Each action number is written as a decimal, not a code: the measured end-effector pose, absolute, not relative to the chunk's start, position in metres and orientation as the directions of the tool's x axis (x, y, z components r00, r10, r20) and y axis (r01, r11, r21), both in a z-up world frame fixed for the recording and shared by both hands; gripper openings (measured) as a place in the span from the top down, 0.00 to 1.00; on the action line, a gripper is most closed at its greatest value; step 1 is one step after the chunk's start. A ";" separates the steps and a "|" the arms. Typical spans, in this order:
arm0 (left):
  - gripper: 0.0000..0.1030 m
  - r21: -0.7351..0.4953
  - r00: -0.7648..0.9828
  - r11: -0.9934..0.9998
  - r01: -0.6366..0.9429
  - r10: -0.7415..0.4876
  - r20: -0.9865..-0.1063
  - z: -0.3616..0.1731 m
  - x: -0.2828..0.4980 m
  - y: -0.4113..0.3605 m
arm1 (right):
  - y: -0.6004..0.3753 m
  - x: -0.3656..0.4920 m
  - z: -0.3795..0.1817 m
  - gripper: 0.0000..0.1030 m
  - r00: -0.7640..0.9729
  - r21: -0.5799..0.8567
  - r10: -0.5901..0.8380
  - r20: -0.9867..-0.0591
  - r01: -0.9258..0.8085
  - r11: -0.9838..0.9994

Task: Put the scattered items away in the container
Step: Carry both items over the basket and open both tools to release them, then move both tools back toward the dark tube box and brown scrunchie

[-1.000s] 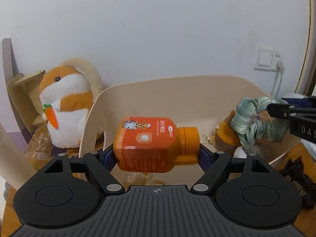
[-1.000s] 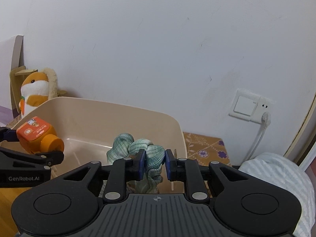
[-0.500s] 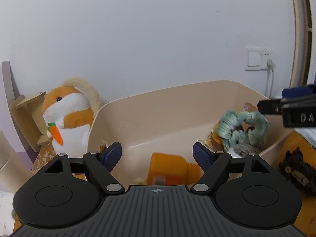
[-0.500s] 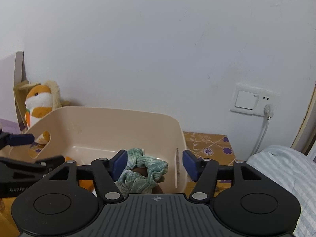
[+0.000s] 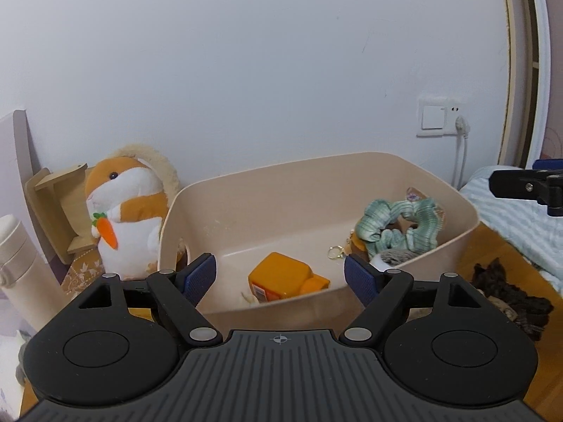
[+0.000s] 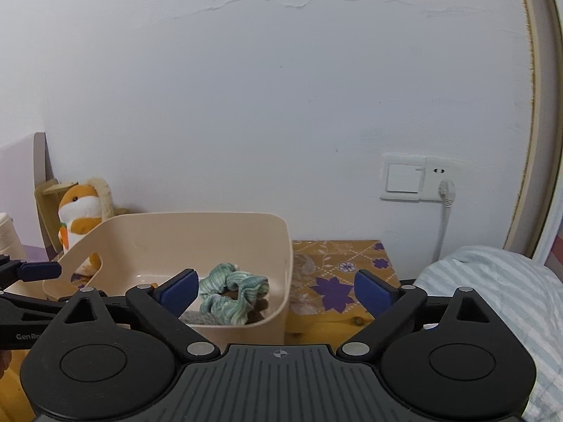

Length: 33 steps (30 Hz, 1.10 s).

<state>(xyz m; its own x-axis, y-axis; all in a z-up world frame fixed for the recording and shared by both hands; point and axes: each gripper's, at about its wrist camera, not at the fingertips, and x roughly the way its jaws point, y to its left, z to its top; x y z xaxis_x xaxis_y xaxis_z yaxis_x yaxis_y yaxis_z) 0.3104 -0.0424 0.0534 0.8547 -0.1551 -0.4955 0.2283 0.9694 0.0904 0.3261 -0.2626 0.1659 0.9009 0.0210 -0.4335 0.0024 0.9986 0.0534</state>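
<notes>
Beige plastic bin [image 5: 454, 242]: holds orange bottle [image 5: 281, 276] lying on its floor and green scrunchie [image 5: 397, 227] atop other small items at the right end.
Left gripper [image 5: 280, 276]: jaws apart, empty.
Right gripper [image 6: 276, 290]: jaws just opening, wide, nothing between pads.
Hamster plush [image 5: 125, 211]: outside the bin, beside its left wall.
</notes>
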 end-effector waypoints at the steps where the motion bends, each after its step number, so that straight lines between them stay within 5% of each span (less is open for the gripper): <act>1: 0.20 0.084 0.853 0.969 0.232 -0.161 -0.497 0.054 0.306 -0.042 | -0.265 0.321 0.167 0.04 0.903 0.054 0.018 -0.428 0.006 0.999; 9: 0.20 0.041 0.836 0.970 0.239 -0.184 -0.518 0.044 0.270 -0.035 | -0.281 0.274 0.171 0.00 0.922 0.006 -0.029 -0.386 0.034 0.999; 20: 0.20 0.158 0.827 0.947 0.280 -0.155 -0.540 -0.003 0.204 -0.030 | -0.304 0.208 0.150 0.00 0.915 -0.088 -0.149 -0.374 0.125 0.988; 33: 0.20 -0.050 0.799 0.983 0.179 -0.175 -0.576 -0.019 0.177 0.006 | -0.314 0.183 0.107 0.00 0.880 -0.075 -0.129 -0.458 0.106 0.991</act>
